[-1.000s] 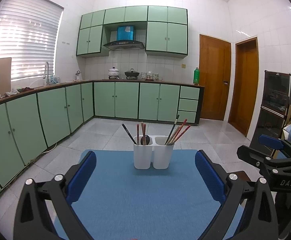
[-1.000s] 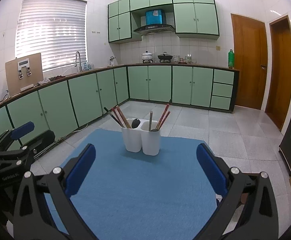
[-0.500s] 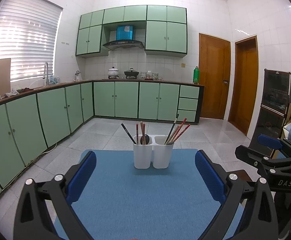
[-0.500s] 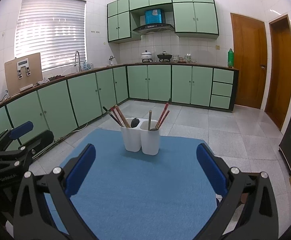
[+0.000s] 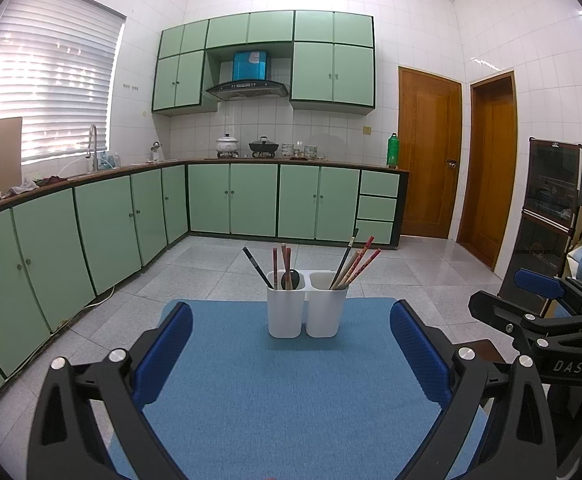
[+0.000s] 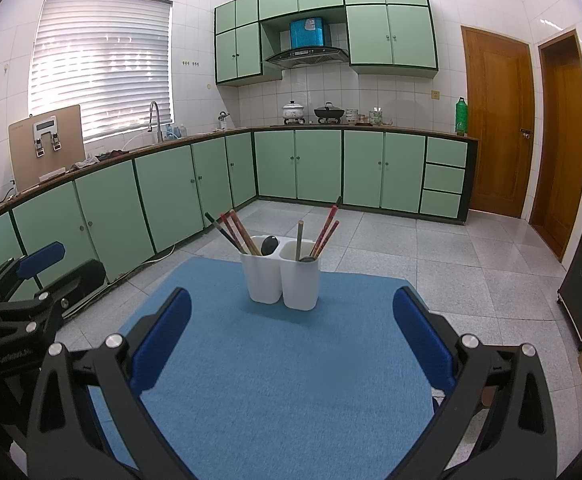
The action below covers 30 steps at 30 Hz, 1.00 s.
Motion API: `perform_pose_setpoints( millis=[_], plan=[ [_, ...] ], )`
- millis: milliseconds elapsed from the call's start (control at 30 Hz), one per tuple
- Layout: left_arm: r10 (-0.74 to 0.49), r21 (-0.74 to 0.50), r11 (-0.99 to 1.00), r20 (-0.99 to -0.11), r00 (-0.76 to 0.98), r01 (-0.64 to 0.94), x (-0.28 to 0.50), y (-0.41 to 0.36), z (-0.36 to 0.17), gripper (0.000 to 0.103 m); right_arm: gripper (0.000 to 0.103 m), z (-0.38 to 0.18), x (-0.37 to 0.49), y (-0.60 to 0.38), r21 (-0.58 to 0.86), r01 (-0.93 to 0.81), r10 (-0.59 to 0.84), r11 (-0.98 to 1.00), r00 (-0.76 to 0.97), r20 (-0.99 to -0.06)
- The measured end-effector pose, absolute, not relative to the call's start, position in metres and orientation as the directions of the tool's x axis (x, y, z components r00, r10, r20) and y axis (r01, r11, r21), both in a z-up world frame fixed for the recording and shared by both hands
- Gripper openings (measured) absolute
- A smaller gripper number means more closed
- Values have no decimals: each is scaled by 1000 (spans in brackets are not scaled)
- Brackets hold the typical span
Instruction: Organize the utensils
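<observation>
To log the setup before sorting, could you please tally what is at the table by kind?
White plastic holder cups: 2
Blue cloth mat: 1
Open black two-finger grippers, left and right: 2
Chopsticks and spoons in the cups: overlapping, cannot count
Total counted: 5

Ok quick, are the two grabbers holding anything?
Left gripper: open, holding nothing.
Right gripper: open, holding nothing.

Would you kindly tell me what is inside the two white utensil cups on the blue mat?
The left cup holds chopsticks and a dark spoon; the right cup holds several chopsticks. The cup walls hide their lower ends and anything at the bottom.
</observation>
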State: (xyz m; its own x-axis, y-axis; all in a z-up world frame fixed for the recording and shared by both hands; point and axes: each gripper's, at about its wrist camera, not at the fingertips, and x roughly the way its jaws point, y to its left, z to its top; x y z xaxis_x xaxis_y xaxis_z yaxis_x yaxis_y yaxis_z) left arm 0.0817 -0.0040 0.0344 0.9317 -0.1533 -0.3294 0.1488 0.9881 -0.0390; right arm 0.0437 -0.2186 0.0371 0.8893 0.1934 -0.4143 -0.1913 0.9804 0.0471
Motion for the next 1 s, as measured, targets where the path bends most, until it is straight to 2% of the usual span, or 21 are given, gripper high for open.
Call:
perform_pose_setpoints(
  millis=[1000],
  plan=[
    [-149,-36,989,-336,930,145,81,-4,31,97,98,36,44,-218,47,-191,194,980,888,-417]
  ],
)
